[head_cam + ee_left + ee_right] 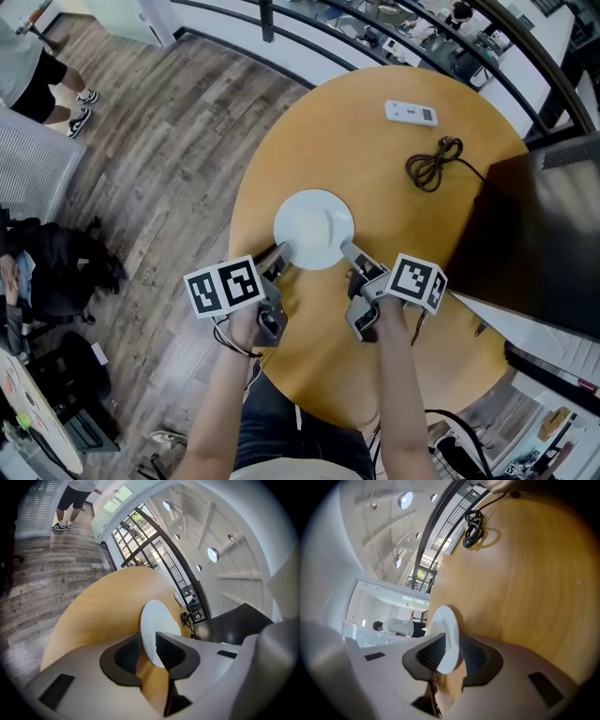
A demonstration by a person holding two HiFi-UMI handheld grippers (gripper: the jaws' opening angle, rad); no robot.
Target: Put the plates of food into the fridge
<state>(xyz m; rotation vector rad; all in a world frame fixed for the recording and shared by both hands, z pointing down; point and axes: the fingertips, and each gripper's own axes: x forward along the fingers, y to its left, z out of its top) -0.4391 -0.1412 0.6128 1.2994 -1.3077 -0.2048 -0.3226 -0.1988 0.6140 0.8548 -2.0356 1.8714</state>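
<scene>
Plate (314, 228), white, no food seen | mid round wooden table (375, 150) | I judge it stiff, light, slick, breakable; take by opposite rims | left gripper (281, 251), right gripper (348, 249), table's near side: jaws apart, rim between, unpinched

The left tool (281, 251) sits at the plate's (314, 228) left rim and the right tool (349, 249) at its right rim, both tilted downward, each with jaws apart straddling the rim without pressing it.
</scene>
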